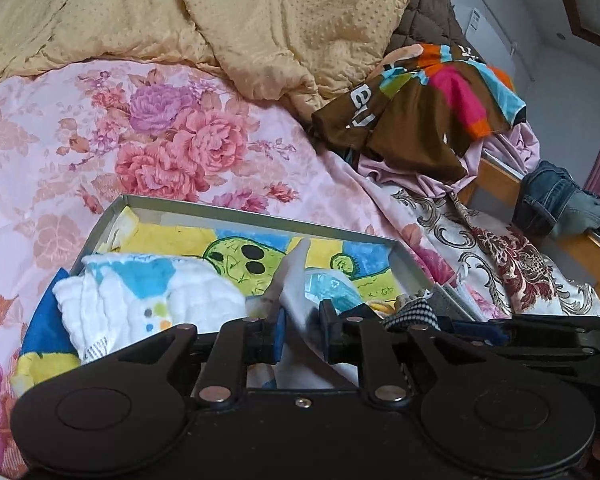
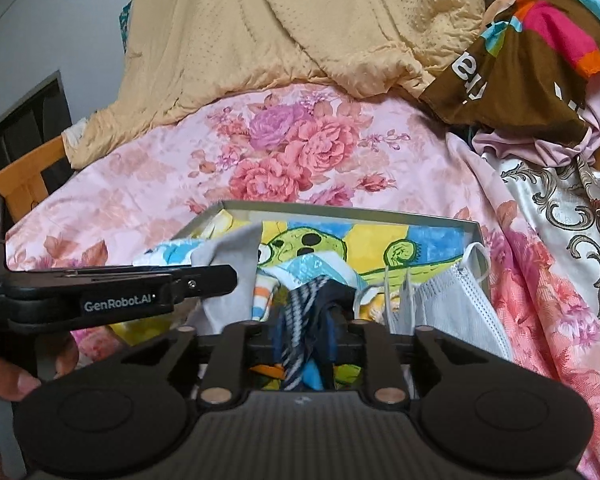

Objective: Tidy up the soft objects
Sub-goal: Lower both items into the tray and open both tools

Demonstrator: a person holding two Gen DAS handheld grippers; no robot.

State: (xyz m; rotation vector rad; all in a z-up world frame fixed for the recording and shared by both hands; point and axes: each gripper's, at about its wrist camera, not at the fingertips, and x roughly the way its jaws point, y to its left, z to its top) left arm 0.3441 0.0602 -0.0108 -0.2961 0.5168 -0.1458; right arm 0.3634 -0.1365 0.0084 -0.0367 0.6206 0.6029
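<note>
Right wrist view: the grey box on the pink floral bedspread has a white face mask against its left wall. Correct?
Not quite. In the right wrist view the white face mask leans against the right wall of the grey box, not the left. The box does sit on the pink floral bedspread.

Soft, even daylight in both my wrist views, moderately bright, no hard shadows, source not visible. No real glare; only a faint sheen on the pink floral bedsheet [image 1: 100, 152]. Colours slightly washed, mild compression noise. Strong fisheye: bed edges bow, corners go dark. My left claw [image 1: 302, 330] has motion blur on the grey cloth [image 1: 296, 280] between its pads. Close foreground soft; far yellow quilt [image 2: 300, 20] fairly sharp.
</note>
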